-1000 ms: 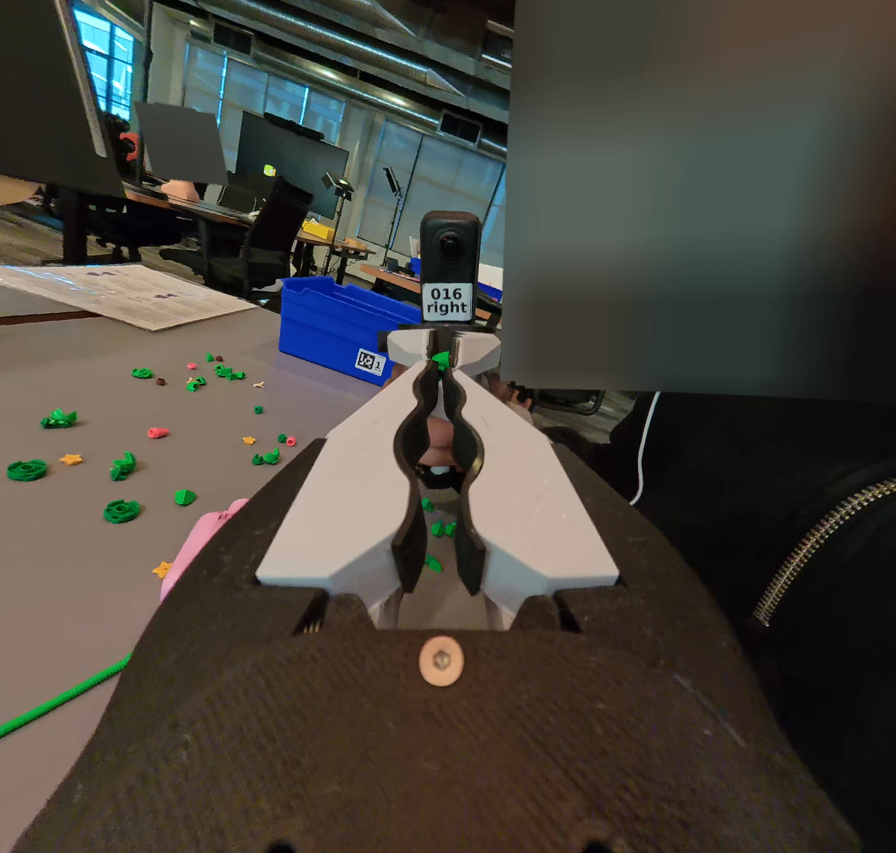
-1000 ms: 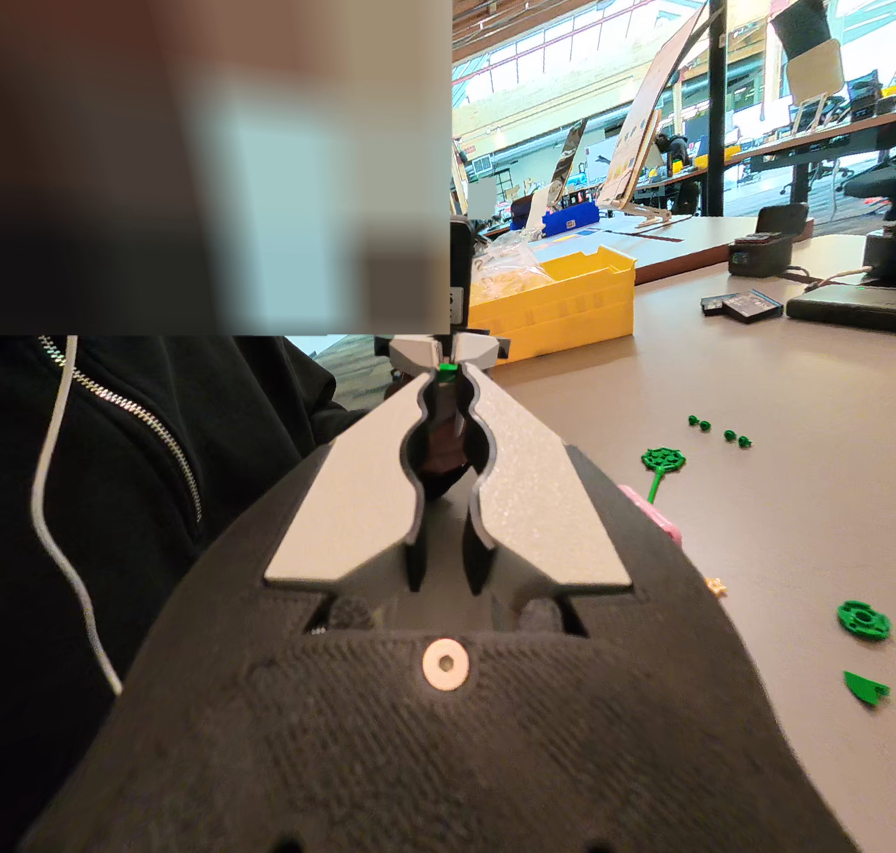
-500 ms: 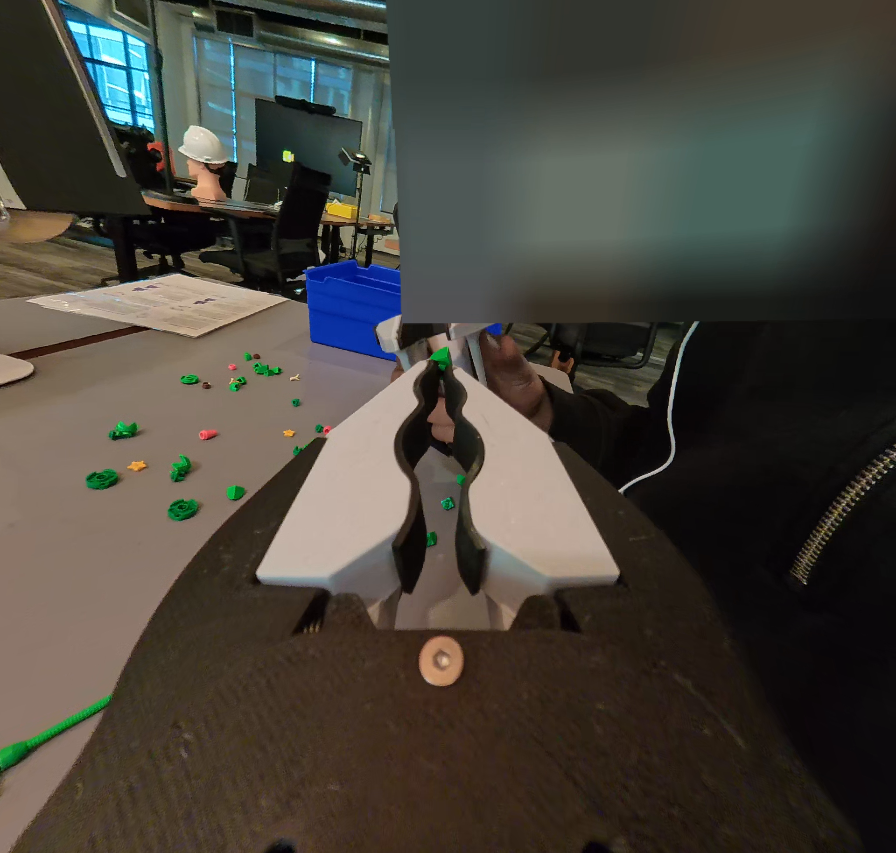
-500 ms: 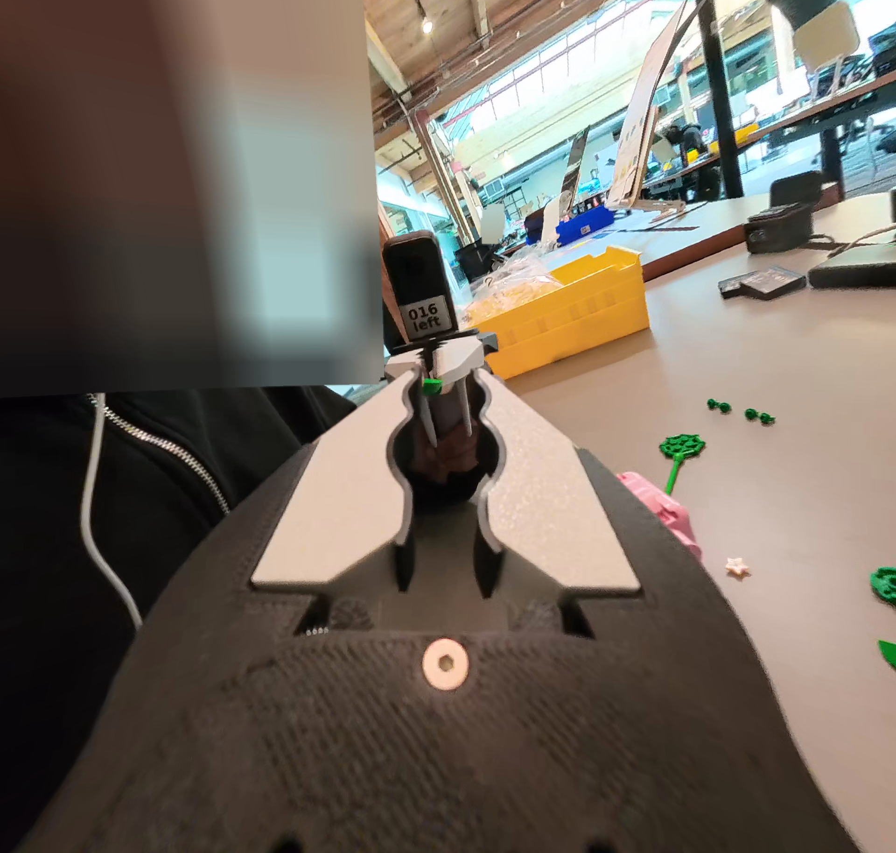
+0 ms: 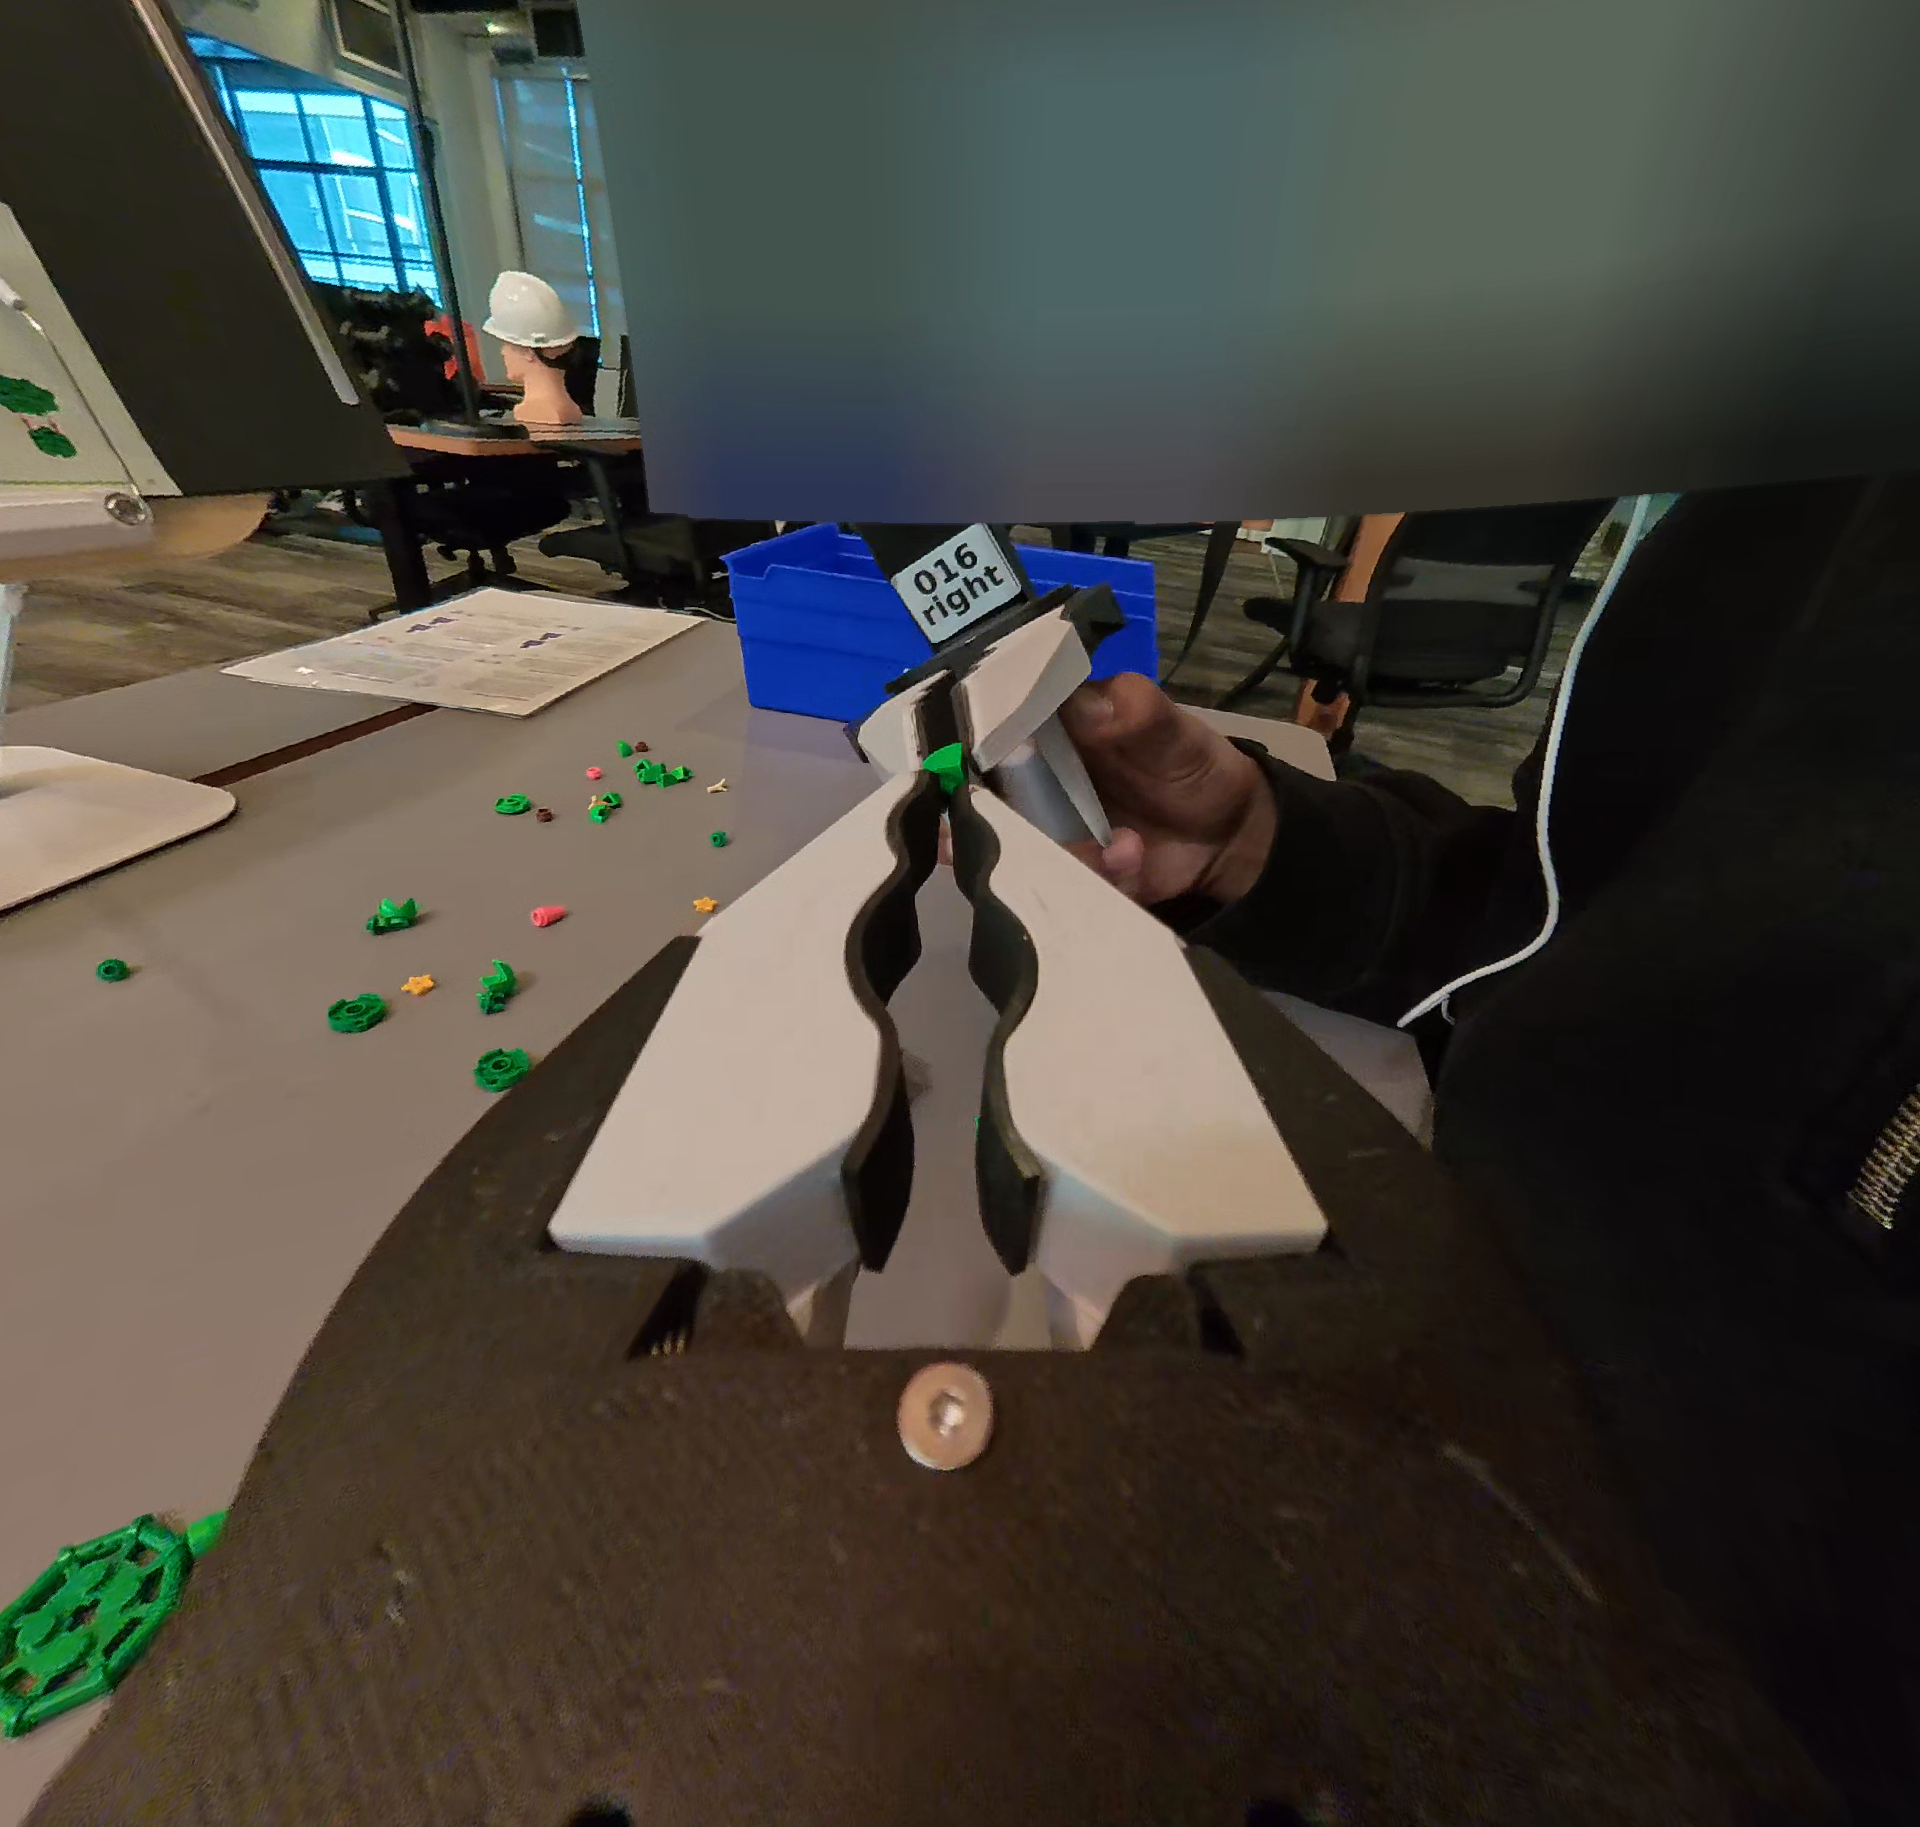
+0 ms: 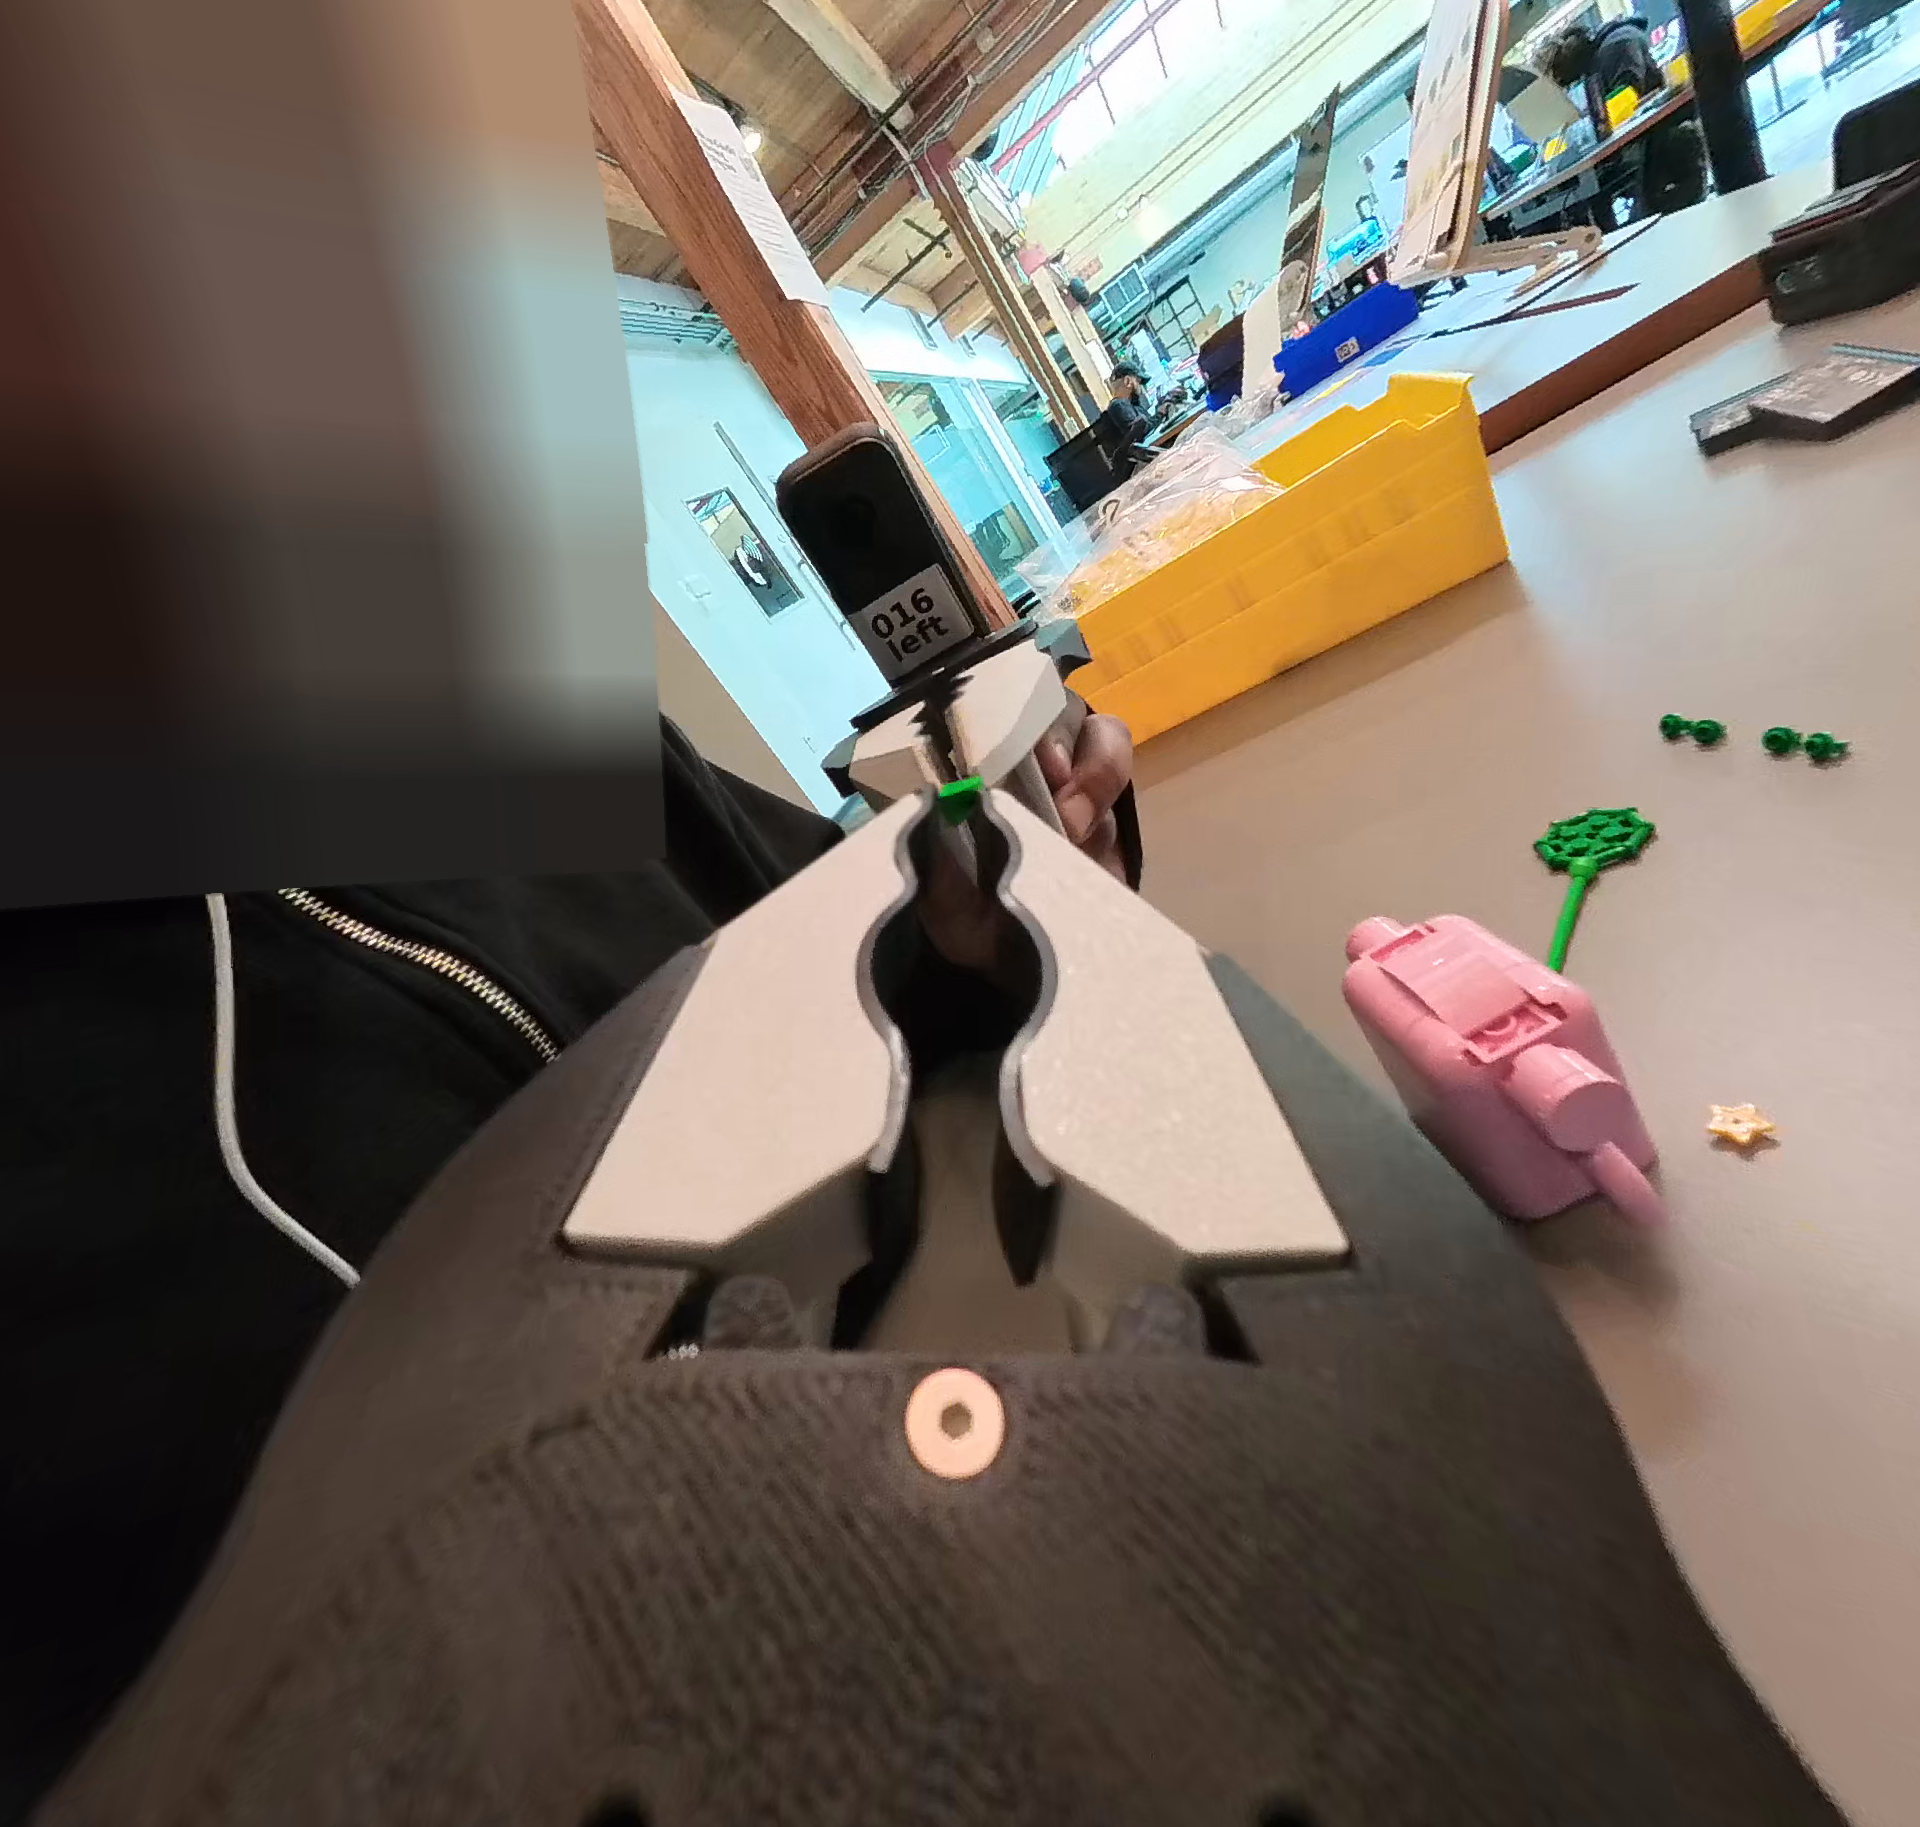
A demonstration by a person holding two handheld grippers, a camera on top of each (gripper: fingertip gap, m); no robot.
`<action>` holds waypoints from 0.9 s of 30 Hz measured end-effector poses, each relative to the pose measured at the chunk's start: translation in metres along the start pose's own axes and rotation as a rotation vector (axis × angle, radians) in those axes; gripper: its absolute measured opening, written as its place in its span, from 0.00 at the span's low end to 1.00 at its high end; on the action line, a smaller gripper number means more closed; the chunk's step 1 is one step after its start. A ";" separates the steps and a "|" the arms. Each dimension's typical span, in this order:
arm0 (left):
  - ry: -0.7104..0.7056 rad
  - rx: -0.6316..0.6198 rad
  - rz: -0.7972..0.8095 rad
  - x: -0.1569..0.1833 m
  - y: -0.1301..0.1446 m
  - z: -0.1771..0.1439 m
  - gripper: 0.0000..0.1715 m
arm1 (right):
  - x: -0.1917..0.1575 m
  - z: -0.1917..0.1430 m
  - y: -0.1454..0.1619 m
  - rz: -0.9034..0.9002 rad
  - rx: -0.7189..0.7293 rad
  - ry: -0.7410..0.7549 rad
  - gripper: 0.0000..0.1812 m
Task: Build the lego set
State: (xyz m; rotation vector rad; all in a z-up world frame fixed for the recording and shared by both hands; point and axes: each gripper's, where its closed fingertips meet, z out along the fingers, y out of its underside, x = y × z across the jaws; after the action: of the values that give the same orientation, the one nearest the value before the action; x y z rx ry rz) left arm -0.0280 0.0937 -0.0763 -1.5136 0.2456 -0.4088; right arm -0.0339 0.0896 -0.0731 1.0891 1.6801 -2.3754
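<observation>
Two grey-fingered grippers meet tip to tip above the grey tabletop (image 5: 260,1102), and between them sits one small green lego piece (image 5: 943,767). The left gripper (image 5: 948,790) has its black-lined fingertips drawn together, pinching that piece. The right gripper (image 6: 954,801) faces it with its tips narrowed to a slit around the same green piece (image 6: 958,796); whether it truly grips or only touches cannot be told. A hand (image 5: 1164,801) in a black sleeve holds the right gripper's handle.

Left of the left gripper lies open table, strewn with loose lego bits: roughly a dozen green ones, two yellow stars, such as one (image 5: 418,984), and a pink cone (image 5: 548,915). A green round lattice piece (image 5: 88,1611) lies near the lower left corner. Beyond, a blue plastic bin (image 5: 810,624) stands just behind the grippers, and a printed paper sheet (image 5: 468,647) lies at the far table edge.

Right of the right gripper rests a pink plastic block with a cable (image 6: 1496,1060), just beside the gripper body. Past it lie a green lattice disc on a stem (image 6: 1590,842), one pale star (image 6: 1741,1125) and two pairs of small green studs (image 6: 1756,734). A yellow plastic bin (image 6: 1299,551) stands farther off.
</observation>
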 end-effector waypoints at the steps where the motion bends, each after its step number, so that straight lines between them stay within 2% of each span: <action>1: 0.000 -0.003 0.001 0.000 0.000 0.000 0.00 | 0.000 0.000 0.000 0.003 -0.001 0.002 0.02; 13: -0.012 -0.041 0.021 0.001 0.005 0.001 0.00 | 0.002 -0.001 0.004 0.176 0.006 -0.055 0.03; 23: -0.118 -0.131 0.162 -0.005 0.014 0.003 0.00 | 0.013 -0.004 0.008 0.340 0.010 -0.035 0.03; 27: -0.191 -0.188 0.278 -0.009 0.020 0.005 0.00 | 0.020 -0.006 0.010 0.414 0.027 -0.018 0.02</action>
State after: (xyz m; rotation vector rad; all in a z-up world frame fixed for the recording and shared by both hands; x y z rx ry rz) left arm -0.0321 0.1022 -0.0968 -1.6631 0.3450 -0.0193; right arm -0.0416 0.0974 -0.0931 1.2681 1.2663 -2.1392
